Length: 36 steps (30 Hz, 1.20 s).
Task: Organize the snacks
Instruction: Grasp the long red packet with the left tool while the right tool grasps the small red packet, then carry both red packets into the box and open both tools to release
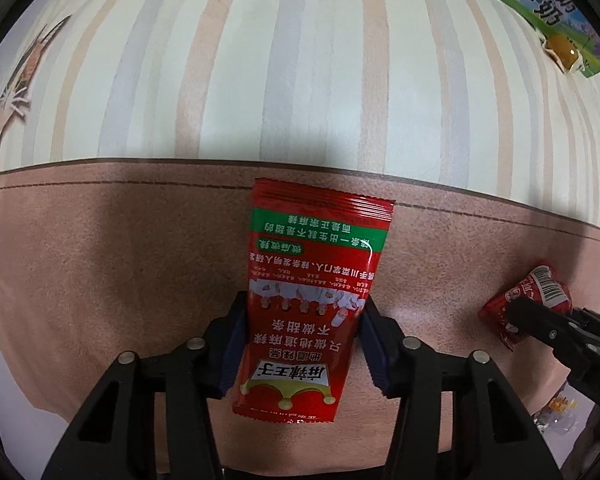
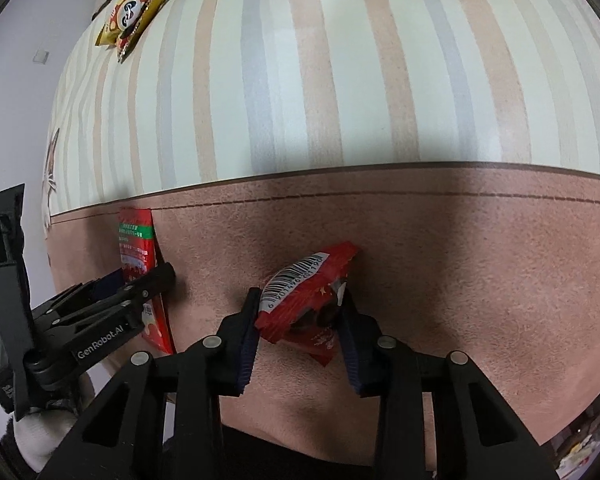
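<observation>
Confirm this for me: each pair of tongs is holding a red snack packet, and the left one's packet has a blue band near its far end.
One detail is off. The left tongs do hold a red snack packet, but its band is green, not blue, as the left wrist view shows. The right tongs hold the other red packet.

Both tools (image 1: pixel 302 344) (image 2: pixel 300 320) clamped, side-by-side

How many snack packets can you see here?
3: a tall red packet in the left gripper, a small red one in the right gripper, a yellow one far back. Others may be hidden.
</observation>
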Each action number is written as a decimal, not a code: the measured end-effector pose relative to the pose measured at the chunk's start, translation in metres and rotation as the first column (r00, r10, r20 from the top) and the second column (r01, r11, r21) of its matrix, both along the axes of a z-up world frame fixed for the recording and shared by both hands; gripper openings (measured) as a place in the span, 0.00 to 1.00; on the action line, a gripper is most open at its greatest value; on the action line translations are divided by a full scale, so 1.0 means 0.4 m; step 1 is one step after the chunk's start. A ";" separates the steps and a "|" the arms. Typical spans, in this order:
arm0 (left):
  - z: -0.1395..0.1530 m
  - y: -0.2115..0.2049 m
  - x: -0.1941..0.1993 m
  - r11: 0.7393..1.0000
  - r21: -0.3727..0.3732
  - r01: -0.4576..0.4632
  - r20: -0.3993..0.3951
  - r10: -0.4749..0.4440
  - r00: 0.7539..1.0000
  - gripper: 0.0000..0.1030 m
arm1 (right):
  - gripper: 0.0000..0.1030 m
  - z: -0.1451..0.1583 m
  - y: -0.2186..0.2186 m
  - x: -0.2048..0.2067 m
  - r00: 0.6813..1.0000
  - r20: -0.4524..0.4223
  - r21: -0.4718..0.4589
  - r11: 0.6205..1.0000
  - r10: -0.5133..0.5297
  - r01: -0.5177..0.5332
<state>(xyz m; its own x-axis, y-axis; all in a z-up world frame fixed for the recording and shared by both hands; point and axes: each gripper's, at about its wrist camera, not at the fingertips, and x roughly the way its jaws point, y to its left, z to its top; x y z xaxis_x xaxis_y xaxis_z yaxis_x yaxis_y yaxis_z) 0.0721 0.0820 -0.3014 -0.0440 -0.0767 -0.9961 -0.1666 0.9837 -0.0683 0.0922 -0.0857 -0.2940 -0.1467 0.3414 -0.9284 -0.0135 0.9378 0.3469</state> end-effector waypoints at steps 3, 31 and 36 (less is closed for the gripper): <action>0.016 0.003 -0.003 0.999 -0.029 -0.028 0.007 0.028 1.000 0.45 | 0.36 0.014 -0.011 -0.004 1.000 0.011 0.016 1.000 -0.007 0.007; 0.524 -0.078 0.399 0.947 -0.305 0.097 0.319 0.006 0.948 0.45 | 0.36 0.477 -0.161 0.294 0.936 0.317 0.229 0.970 -0.151 0.079; 0.569 -0.097 0.585 0.951 -0.284 0.118 0.344 -0.014 0.939 0.45 | 0.36 0.555 -0.211 0.440 0.900 0.395 0.196 0.974 -0.184 0.113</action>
<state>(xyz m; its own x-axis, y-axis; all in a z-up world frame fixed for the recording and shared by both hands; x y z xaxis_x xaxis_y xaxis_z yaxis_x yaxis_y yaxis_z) 0.3061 0.0433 -0.0739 0.2712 -0.3786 -0.8849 -0.0180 0.9172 -0.3979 0.2681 -0.1700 -0.0721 0.2976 0.4819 -0.8241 -0.0526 0.8702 0.4899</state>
